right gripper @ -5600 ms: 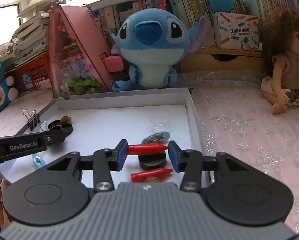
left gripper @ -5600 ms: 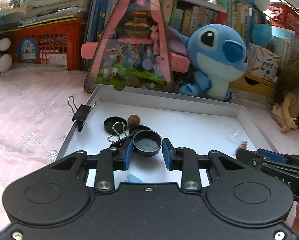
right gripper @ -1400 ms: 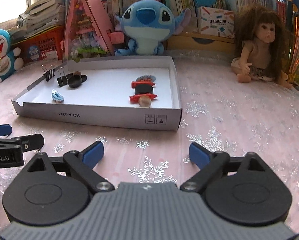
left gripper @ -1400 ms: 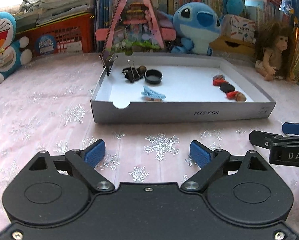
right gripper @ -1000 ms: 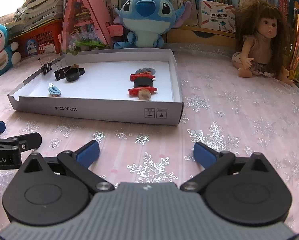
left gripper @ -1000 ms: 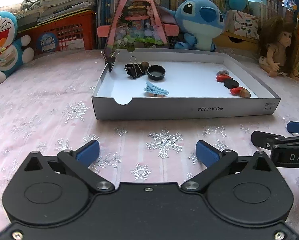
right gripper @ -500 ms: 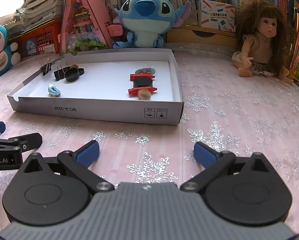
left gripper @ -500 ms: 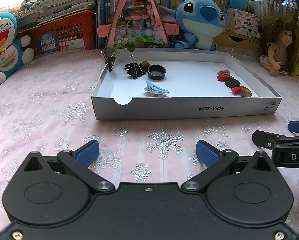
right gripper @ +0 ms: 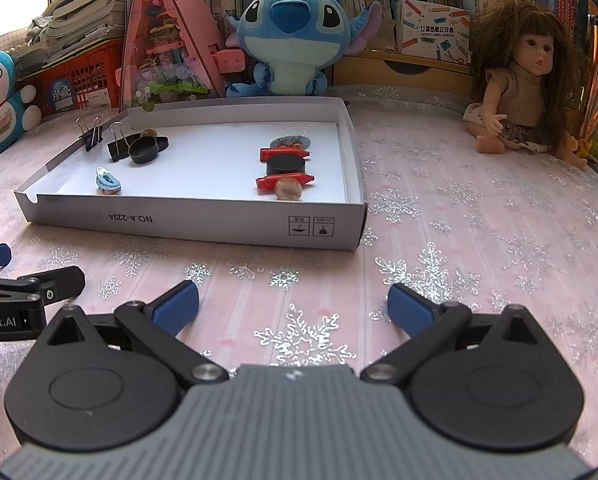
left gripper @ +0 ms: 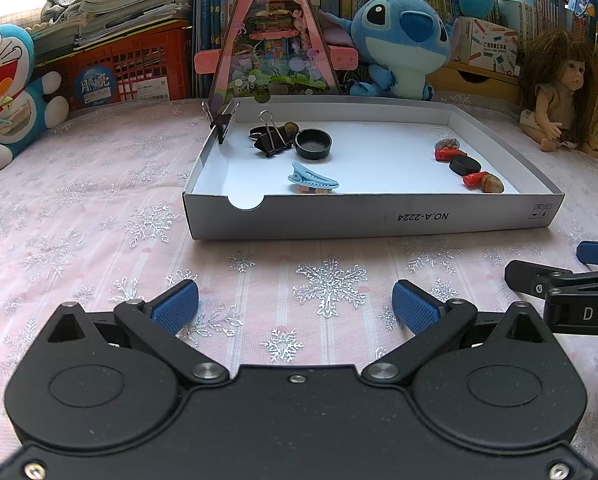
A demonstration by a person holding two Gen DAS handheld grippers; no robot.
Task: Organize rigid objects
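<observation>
Already both the left gripper point(left gripper: 295, 300) and right gripper point(right gripper: 293, 300) hover spread and empty near the white tray point(left gripper: 371, 220), where a careless reach could scatter its sorted items.

right gripper point(left gripper: 571, 276) cut off at edge, brown nut point(left gripper: 290, 127) half hidden behind binder clip point(left gripper: 273, 141)

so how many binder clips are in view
2: one binder clip is clamped on the box's left wall near the far corner, and the other lies inside against the black round cap. Another could be hidden behind that cap.
</observation>
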